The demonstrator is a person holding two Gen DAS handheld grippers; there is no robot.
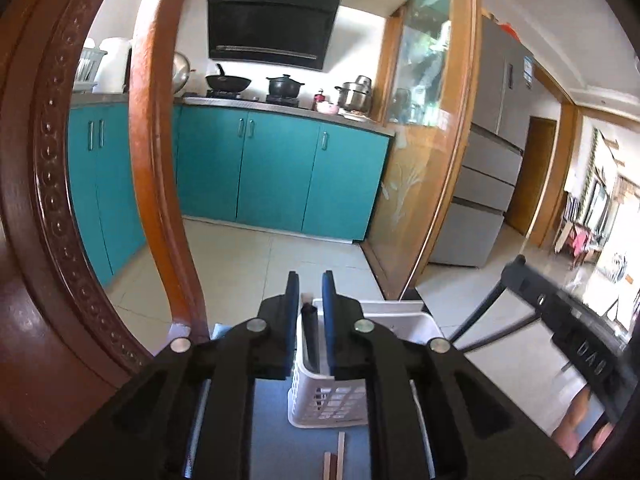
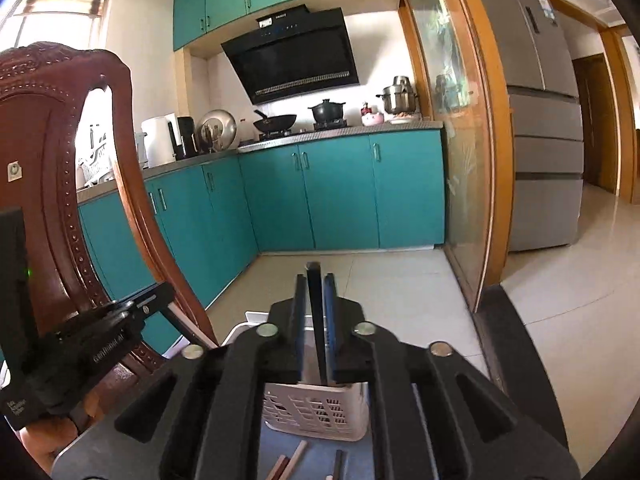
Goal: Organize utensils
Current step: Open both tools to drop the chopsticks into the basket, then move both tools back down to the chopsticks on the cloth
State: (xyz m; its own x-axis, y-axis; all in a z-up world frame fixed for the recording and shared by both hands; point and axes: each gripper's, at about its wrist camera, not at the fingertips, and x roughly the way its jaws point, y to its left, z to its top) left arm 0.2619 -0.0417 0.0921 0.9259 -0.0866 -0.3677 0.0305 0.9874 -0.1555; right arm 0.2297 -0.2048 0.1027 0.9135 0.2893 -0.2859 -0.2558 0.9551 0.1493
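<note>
Right tool (image 2: 314,320) pinches a dark utensil (image 2: 318,320) above the white basket (image 2: 316,408).

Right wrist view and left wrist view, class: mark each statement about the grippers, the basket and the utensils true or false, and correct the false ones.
1. The right gripper has its jaws shut on a dark flat utensil handle. True.
2. The white slotted plastic basket lies tipped on its side. False: it stands upright on the blue table surface.
3. The left gripper is clamped on a metal spoon. False: its jaws stand apart, with a dark stick between them, rising from the basket.
4. Loose utensil sticks lie on the table in front of the basket. True.
</note>
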